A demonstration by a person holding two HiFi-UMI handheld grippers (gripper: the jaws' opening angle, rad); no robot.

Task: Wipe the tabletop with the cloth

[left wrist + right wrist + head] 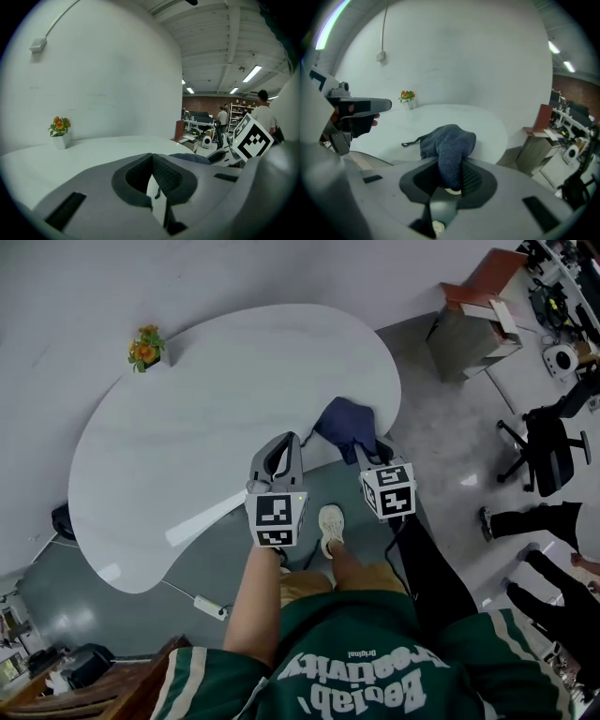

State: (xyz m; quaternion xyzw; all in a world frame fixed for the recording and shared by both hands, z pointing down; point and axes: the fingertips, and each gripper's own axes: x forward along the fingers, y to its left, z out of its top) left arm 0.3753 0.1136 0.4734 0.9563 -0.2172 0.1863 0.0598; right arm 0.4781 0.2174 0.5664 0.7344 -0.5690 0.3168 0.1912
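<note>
Cloth (449,139) pinched in the right gripper (450,176), left gripper (279,454) just beside

Even indoor light, soft tabletop (234,399) glare, fisheye-bent edges, dark vignetted corners

Small potted orange flowers (145,350) against the white wall (84,296), brown-topped cabinet (478,315) on the grey floor (441,418), black office chair (553,451) nearby, white power strip (211,607), bystanders' legs (530,521) at right.

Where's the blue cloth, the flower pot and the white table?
Dark blue cloth (449,140), right gripper view: its bunched middle.
Orange flowers in white pot (143,351), head view: the blossoms.
White rounded tabletop (244,399), head view: bare middle.
</note>
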